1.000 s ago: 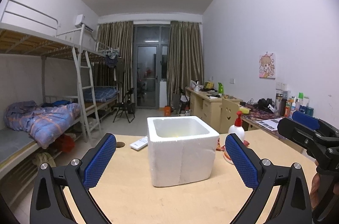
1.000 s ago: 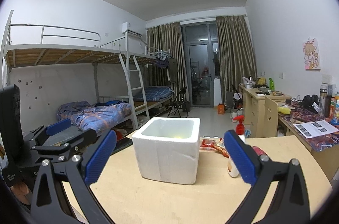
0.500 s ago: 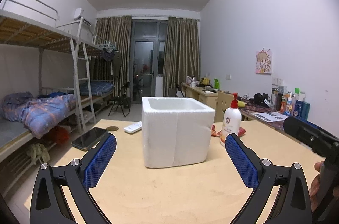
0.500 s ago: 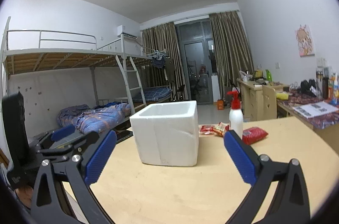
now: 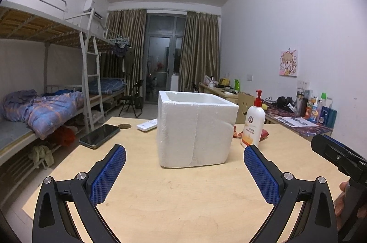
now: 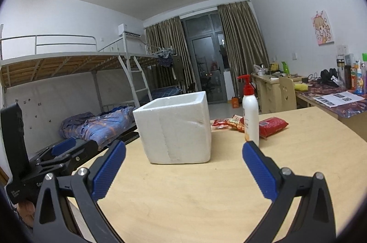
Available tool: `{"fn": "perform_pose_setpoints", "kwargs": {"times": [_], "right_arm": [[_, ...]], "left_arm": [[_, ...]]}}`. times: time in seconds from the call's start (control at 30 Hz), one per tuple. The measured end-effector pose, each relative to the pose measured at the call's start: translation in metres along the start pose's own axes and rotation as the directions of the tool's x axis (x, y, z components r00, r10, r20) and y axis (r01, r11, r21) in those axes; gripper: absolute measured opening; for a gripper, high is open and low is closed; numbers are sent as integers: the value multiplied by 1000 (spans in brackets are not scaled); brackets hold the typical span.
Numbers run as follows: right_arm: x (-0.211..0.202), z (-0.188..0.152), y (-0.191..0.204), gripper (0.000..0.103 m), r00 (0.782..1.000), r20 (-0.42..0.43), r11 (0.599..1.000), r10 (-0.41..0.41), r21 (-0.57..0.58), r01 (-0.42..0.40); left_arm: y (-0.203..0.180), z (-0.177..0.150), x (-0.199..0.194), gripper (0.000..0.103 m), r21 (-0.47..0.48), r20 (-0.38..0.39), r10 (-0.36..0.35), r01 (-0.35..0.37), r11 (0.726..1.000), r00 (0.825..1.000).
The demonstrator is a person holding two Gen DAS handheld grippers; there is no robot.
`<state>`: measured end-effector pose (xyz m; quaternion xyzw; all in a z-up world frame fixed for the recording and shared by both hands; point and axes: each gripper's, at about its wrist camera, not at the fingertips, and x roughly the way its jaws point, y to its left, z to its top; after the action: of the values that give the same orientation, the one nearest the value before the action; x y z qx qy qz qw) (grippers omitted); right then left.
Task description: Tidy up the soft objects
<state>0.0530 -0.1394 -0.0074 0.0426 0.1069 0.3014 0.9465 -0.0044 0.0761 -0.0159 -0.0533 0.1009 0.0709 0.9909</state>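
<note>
A white foam box [image 5: 196, 128] stands open-topped on the wooden table [image 5: 183, 192]; it also shows in the right wrist view [image 6: 175, 130]. Red snack packets [image 6: 273, 124] lie behind a white pump bottle [image 6: 250, 115] to the box's right. The bottle also shows in the left wrist view [image 5: 253, 125]. My left gripper [image 5: 184, 171] is open and empty, low over the table in front of the box. My right gripper [image 6: 183, 168] is open and empty, also in front of the box. The box's inside is hidden.
A black phone [image 5: 99, 132] and a white remote [image 5: 146, 124] lie on the table left of the box. A bunk bed [image 5: 45, 105] stands at the left, desks with clutter [image 5: 305, 109] along the right wall.
Both grippers have dropped lower toward the table, so the box's inside is no longer visible. Both stay open and empty.
</note>
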Motion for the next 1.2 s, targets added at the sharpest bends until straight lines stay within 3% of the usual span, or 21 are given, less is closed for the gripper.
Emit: {"fn": "perform_pose_setpoints", "kwargs": {"times": [0.53, 1.2], "right_arm": [[-10, -9, 16, 103, 999, -6, 995, 37, -92, -37], [-11, -11, 19, 103, 999, -22, 992, 34, -117, -36]], "left_arm": [[-1, -9, -23, 103, 20, 3, -4, 4, 1000, 1000], [-6, -12, -28, 103, 38, -3, -7, 8, 999, 1000]]}}
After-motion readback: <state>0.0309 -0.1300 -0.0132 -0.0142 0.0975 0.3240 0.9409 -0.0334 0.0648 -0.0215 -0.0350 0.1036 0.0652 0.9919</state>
